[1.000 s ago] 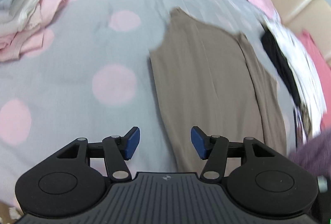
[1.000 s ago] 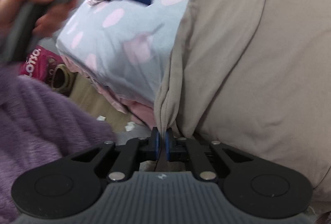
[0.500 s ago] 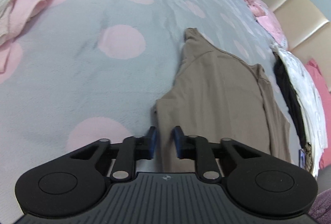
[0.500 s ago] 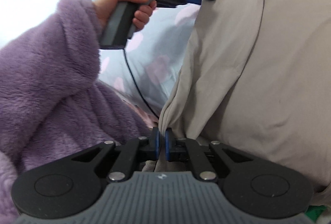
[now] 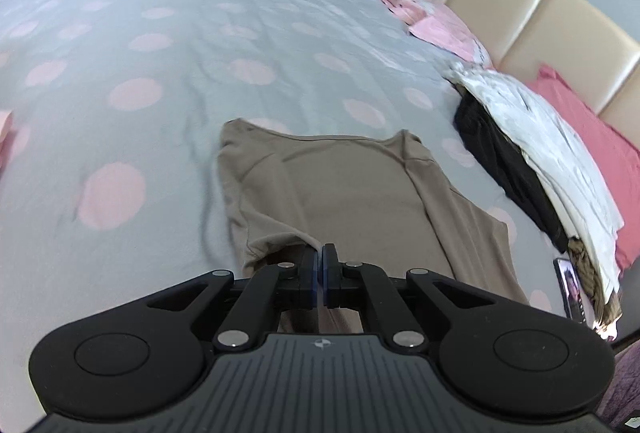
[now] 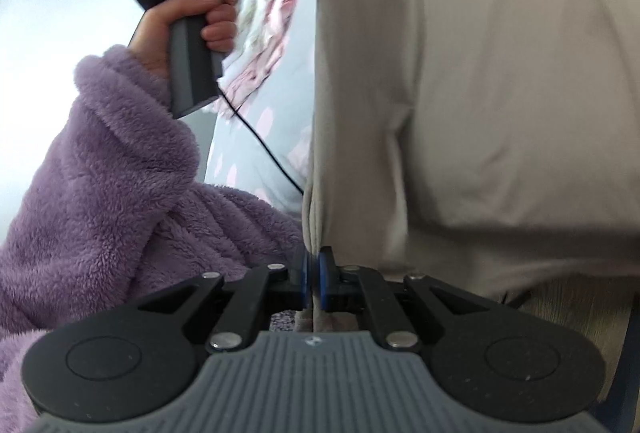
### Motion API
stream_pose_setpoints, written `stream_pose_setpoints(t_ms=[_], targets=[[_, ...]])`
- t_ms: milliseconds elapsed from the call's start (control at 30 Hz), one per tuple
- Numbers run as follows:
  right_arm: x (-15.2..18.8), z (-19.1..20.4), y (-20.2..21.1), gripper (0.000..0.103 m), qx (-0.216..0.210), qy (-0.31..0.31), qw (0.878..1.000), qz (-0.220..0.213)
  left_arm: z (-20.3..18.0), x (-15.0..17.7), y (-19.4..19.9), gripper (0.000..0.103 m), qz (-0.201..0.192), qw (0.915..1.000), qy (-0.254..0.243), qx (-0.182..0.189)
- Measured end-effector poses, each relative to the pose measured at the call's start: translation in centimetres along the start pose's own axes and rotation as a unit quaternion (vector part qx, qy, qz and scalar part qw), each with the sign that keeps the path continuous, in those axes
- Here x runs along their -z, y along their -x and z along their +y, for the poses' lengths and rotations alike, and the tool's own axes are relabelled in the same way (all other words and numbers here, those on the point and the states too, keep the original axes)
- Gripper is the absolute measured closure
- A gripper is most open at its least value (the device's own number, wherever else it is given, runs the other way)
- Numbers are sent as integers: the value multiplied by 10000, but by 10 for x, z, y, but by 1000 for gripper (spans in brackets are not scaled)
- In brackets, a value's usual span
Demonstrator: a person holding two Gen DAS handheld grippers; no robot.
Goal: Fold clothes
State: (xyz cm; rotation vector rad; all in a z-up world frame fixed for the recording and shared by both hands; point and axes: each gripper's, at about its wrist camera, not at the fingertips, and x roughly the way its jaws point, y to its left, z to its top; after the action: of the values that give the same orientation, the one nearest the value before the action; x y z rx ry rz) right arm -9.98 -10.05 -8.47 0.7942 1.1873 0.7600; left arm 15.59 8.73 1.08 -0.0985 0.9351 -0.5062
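Left gripper [image 5: 320, 269] — newly clamped on shirt [image 5: 348, 185]

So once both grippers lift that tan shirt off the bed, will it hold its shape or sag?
The tan shirt will probably sag: its hem already bunches at the left gripper and hangs in soft folds from the right gripper. It looks thin and light, so it should lift easily. The middle may drag across the bed.

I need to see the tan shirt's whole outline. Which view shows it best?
The left wrist view: the tan shirt lies spread on the bed. The right wrist view shows only close-up fabric.
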Motion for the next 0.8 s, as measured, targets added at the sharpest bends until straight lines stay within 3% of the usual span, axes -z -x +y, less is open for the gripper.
stream_pose_setpoints(t_ms=[133,400,433,533,567,633,700,800], targets=[[7,-17,15,97,30,-405,9990,-165,-28,-5,-26,103,186,9993,-332,42],[19,-43,20,97,554,-1055,9928,-90,-72,-7,-73,103,621,9927,-1008,233],[20,-47,19,97,637,-1113,9917,-64,-75,-6,-77,101,692,9919,-1035,260],[21,-56,22,97,952,-1220,9879,-49,-78,-7,-75,74,694,9917,-1003,395],[21,-58,24,95,1074,-1252,9863,-60,-78,-8,-71,67,646,9920,-982,450],[20,-60,23,86,1342,-1235,9832,-69,-78,-11,-61,66,573,9925,-981,458],[13,-58,13,68,1662,-1070,9802,-117,-78,-12,-55,66,651,9918,-1088,173],[12,-41,15,66,1900,-623,9791,-356,-80,-8,-52,69,774,9880,-1326,-176]])
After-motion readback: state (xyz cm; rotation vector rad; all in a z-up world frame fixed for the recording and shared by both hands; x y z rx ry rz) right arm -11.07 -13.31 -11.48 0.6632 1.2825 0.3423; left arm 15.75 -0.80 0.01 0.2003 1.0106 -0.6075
